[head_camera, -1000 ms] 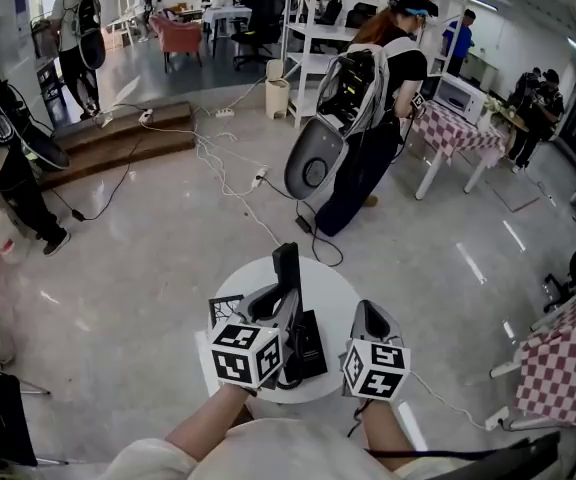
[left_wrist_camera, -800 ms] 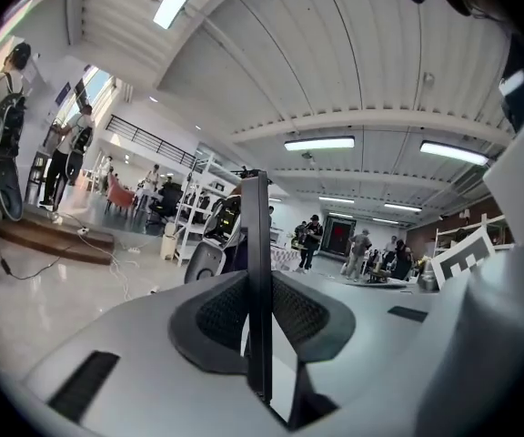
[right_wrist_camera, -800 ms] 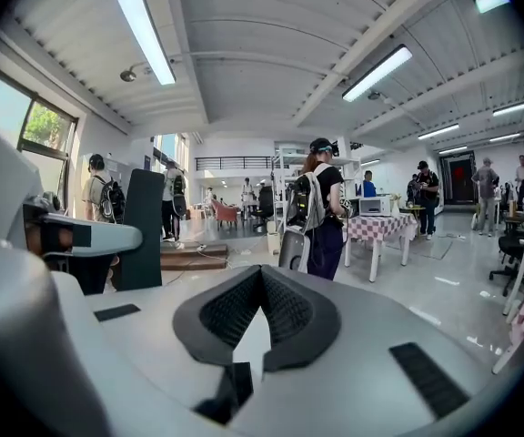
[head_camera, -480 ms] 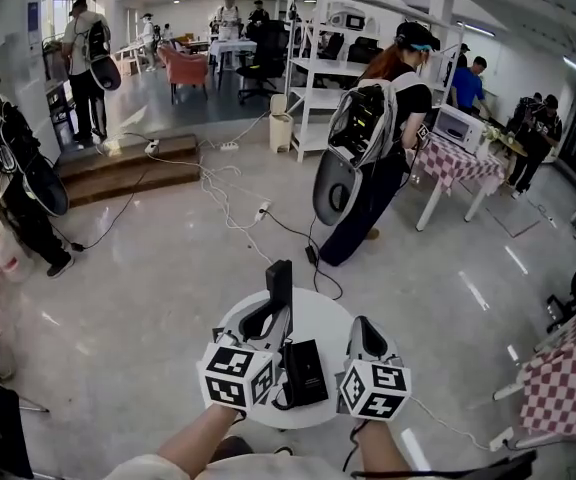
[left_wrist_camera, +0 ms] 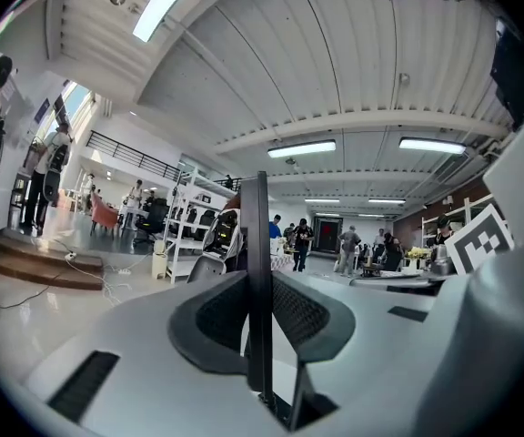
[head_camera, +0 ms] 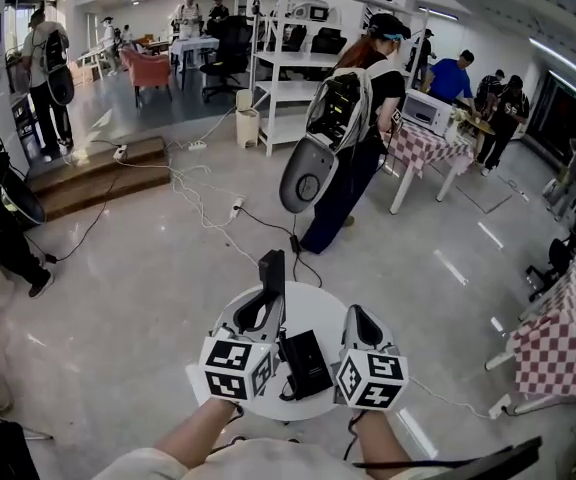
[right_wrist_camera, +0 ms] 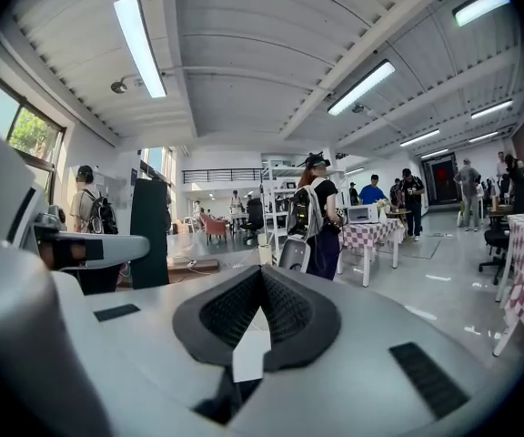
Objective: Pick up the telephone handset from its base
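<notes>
The left gripper (head_camera: 261, 308) pinches the telephone handset (head_camera: 271, 273). In the left gripper view the handset shows edge-on, as a thin dark bar that stands upright between the two ribbed pads (left_wrist_camera: 221, 321), and both pads press on it. The handset is off its base: it is held above the far part of the round white table (head_camera: 320, 303), with its upper end well above the jaws.

The telephone base (head_camera: 305, 360) – a flat black box – lies on the table between the two grippers, nearer to the person than the handset. It touches neither gripper, as far as the head view shows.

The right gripper (head_camera: 358, 320) is beside the base, on its right. Its jaws are pressed together at the tips and hold nothing (only a pale patch shows through the gap lower between the pads (right_wrist_camera: 230, 312)). In the right gripper view the handset appears at the left as a dark upright bar.

Behind the table, on the shiny floor, a person with a backpack (head_camera: 353, 138) stands near a table with a checked cloth (head_camera: 423, 143).
</notes>
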`<move>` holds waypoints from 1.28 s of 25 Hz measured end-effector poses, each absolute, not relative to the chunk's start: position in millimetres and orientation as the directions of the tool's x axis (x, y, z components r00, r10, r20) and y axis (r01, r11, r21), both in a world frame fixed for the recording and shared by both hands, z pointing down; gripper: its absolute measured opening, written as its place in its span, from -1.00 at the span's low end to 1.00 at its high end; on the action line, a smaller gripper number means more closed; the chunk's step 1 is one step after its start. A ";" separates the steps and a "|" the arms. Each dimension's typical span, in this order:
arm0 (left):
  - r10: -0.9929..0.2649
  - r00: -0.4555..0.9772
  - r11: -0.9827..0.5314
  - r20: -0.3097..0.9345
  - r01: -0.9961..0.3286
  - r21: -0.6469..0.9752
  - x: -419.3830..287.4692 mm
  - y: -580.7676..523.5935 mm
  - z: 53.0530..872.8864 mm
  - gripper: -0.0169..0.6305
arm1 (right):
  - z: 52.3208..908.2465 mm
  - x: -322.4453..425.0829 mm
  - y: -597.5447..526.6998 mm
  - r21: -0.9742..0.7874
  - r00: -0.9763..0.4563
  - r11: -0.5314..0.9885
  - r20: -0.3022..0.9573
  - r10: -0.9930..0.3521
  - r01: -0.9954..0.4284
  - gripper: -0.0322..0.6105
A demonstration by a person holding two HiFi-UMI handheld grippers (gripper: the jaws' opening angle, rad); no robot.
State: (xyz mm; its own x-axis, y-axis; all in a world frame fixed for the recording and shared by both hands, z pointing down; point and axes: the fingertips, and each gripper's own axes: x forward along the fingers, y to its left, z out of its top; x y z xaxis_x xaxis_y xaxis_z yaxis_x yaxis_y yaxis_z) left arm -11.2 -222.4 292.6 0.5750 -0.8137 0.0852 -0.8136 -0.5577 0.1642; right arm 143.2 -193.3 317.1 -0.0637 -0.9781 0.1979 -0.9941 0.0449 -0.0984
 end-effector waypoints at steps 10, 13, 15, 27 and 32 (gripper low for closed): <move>-0.751 0.652 -0.633 0.106 -0.756 0.165 -16.7 -214.9 310.9 -0.69 | 329.9 134.9 -166.5 -0.116 0.060 -0.086 0.217 -0.974 -0.989 -0.82; -0.737 0.665 -0.642 0.119 -0.745 0.184 -16.5 -211.7 320.5 -0.69 | 341.1 131.0 -158.6 -0.120 0.075 -0.106 0.240 -0.968 -0.987 -0.82; -0.734 0.668 -0.643 0.126 -0.742 0.190 -16.9 -213.5 323.6 -0.69 | 342.9 129.2 -159.3 -0.116 0.078 -0.109 0.243 -0.967 -0.987 -0.82; -0.746 0.657 -0.633 0.108 -0.751 0.188 -3.5 -226.8 314.5 -0.69 | 318.5 142.6 -178.3 -0.070 0.061 -0.075 0.187 -0.981 -0.995 -0.82; -0.756 0.645 -0.622 0.113 -0.761 0.186 0.8 -225.6 313.5 -0.69 | 316.3 148.0 -179.4 -0.040 0.043 -0.051 0.192 -0.980 -0.998 -0.82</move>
State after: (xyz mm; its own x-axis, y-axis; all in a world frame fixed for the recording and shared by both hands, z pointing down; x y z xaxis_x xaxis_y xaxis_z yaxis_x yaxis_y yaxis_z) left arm 0.8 -225.6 313.5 0.6452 -0.7556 0.1129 -0.7608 -0.6218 0.1860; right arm 148.0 -179.4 316.3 0.0426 -0.9805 0.1919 -0.9979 -0.0512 -0.0400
